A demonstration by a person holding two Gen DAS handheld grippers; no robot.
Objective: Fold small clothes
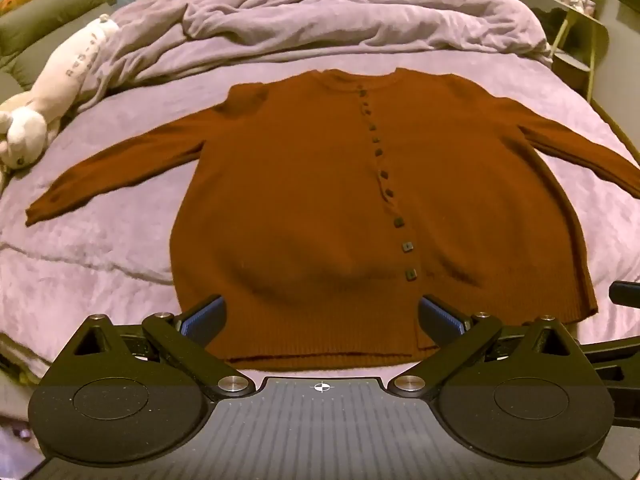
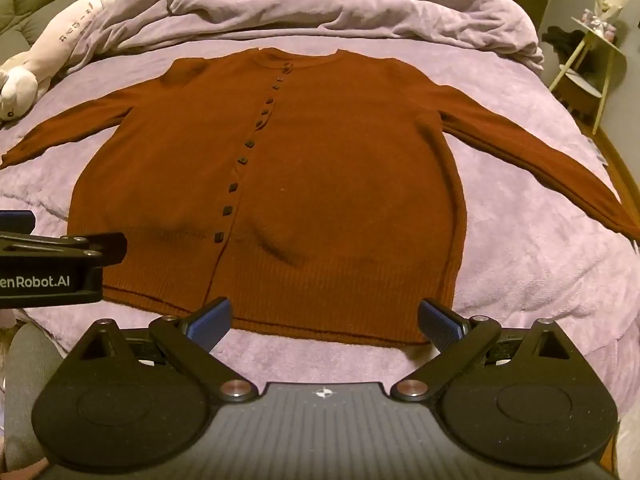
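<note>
- Nearest the camera in both wrist views are the black two-finger grippers with blue-padded fingers. The left gripper (image 1: 322,314) has its fingers spread wide with nothing between the pads, and it hangs over the near hem of the garment, tilted downward.
- The right gripper (image 2: 324,318) is likewise spread wide and empty. It hovers just short of the hem, over the bed cover, to the right of the left gripper, whose black body shows at the left edge of the right wrist view.
- The task's thing, a rust-brown knitted cardigan with a row of small dark square buttons (image 1: 360,208), lies flat and face up in the middle of the bed. It is buttoned, its ribbed hem is toward the camera and its round neckline is on the far side.
- Its left sleeve (image 1: 112,172) and right sleeve (image 2: 540,156) stretch outward and slightly toward the near side, each resting on the lilac plush bed cover (image 1: 80,272).
- A rumpled lilac duvet (image 1: 340,12) is bunched beyond the collar, and a long white plush toy (image 1: 52,92) lies at the far left, well apart from the cardigan.
- Judging by the layout, folding has not begun: the garment is spread out and neither gripper touches it.
- The next move likely calls for each gripper to reach out to a sleeve or side edge, pinch only the knit without catching the cover beneath, and bring it across the body toward the button line.
- The soft knit may sag or stretch, so a low, even carry seems wise.
</note>
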